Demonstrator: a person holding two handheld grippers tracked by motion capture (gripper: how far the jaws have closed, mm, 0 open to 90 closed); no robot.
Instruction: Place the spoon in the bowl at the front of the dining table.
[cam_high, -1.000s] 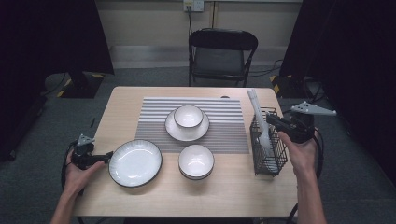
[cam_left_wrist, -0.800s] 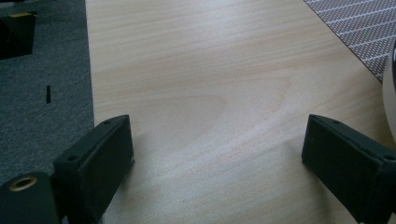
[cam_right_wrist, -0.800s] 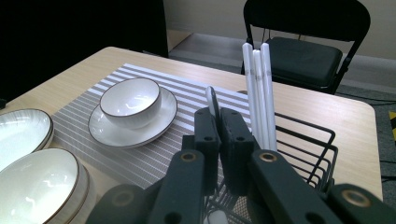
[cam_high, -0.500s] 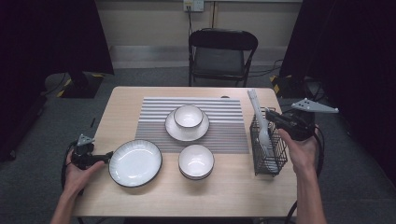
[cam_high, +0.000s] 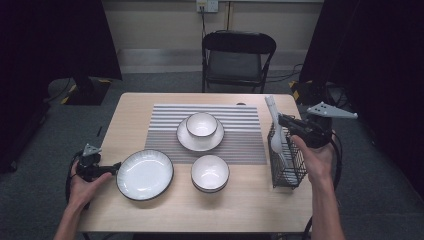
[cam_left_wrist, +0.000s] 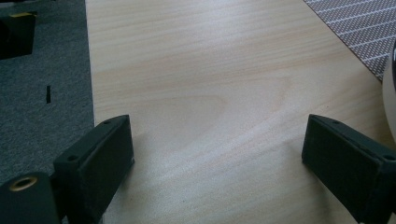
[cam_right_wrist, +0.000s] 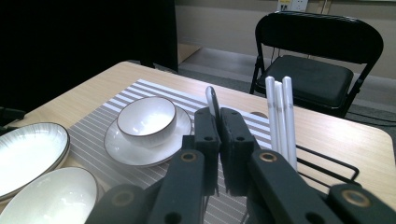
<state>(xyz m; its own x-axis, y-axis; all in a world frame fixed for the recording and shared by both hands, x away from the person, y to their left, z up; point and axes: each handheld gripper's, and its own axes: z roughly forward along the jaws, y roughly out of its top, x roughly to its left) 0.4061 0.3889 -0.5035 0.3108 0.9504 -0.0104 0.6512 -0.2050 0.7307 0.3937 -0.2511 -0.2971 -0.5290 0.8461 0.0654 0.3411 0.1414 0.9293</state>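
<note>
Fingers (cam_right_wrist: 208, 135) of the right gripper (cam_high: 292, 127) clamp a white spoon (cam_high: 274, 125) above the wire cutlery basket (cam_high: 287, 165) at the worktop's (cam_high: 150, 107) right edge; left gripper (cam_left_wrist: 217, 154) fingers spread wide over bare worktop beside the plate (cam_high: 145, 175).

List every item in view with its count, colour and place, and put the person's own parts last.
table: 1, light wood, centre
placemat: 1, grey-and-white striped, table middle
bowl: 1, white, on saucer
saucer: 1, white, on placemat
large plate: 1, white, front left
front bowl: 1, white, placemat's front edge
wire basket: 1, black, table right
spoon: 1, white, in right grip
chopsticks: white, standing in basket
chair: 1, black, behind table
left hand-held gripper: open
right hand-held gripper: shut on spoon
</note>
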